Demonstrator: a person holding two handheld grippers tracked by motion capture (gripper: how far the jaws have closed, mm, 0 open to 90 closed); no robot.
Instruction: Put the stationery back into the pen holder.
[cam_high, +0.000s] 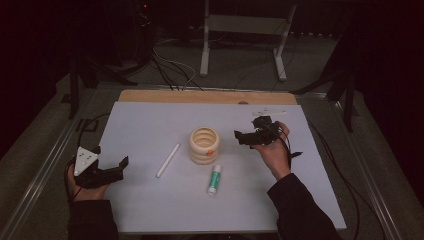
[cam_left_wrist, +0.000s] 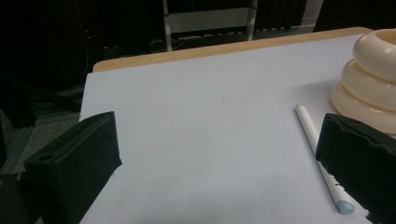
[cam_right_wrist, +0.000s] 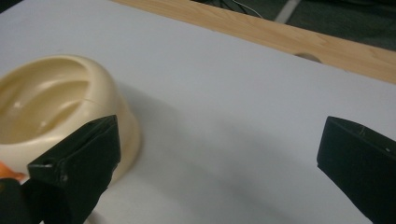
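A cream ribbed cup (cam_high: 204, 145) stands upright at the middle of the white sheet (cam_high: 150, 125), with a small orange spot on its lower right side. A white stick (cam_high: 168, 159) lies flat just left of it. A glue stick with a green label (cam_high: 215, 179) lies in front of the cup. My left gripper (cam_high: 111, 167) rests open at the sheet's left edge, jaws wide, with the white stick (cam_left_wrist: 320, 151) by its right jaw. My right gripper (cam_high: 244, 136) hovers open just right of the cup (cam_right_wrist: 56, 112), holding nothing.
A wooden board edge (cam_high: 205, 96) shows beyond the sheet's far side. A small pale object (cam_high: 267, 112) lies at the far right of the sheet. Cables (cam_high: 330, 160) trail off the right side. Metal frame legs (cam_high: 242, 45) stand behind the table.
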